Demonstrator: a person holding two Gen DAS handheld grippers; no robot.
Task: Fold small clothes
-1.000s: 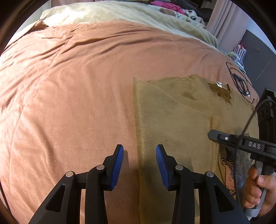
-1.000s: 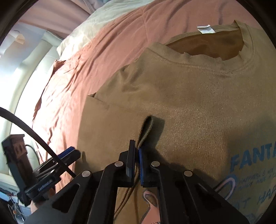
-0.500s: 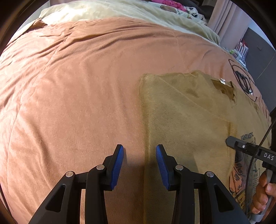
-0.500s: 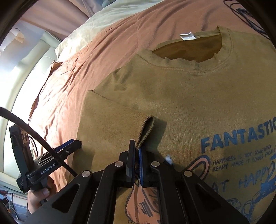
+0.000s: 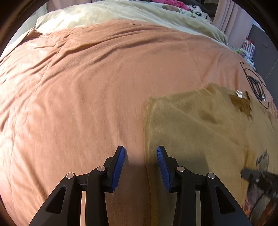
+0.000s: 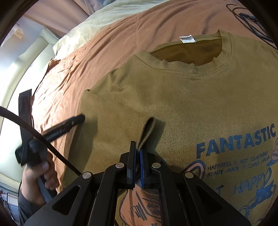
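A mustard T-shirt with a blue "FANTASTIC" print lies face up on the rust-coloured bedspread. Its near sleeve is folded in over the chest. My right gripper is shut on the cuff of that sleeve, which stands up in a loop. My left gripper is open and hovers over the T-shirt's folded side edge; that edge runs under the gap between the pads, and nothing is pinched. In the right wrist view the left gripper is blurred, with its tip at that edge. The right gripper shows blurred at the lower right.
A cream blanket covers the far end of the bed, with a pile of clothes behind it. A black cable lies coiled on the bedspread beyond the collar. A hand holds the left gripper's handle.
My left gripper, still open, has moved along the bed up to the shirt's folded side edge. My right gripper stays shut on the cuff; more of the print shows in its view.
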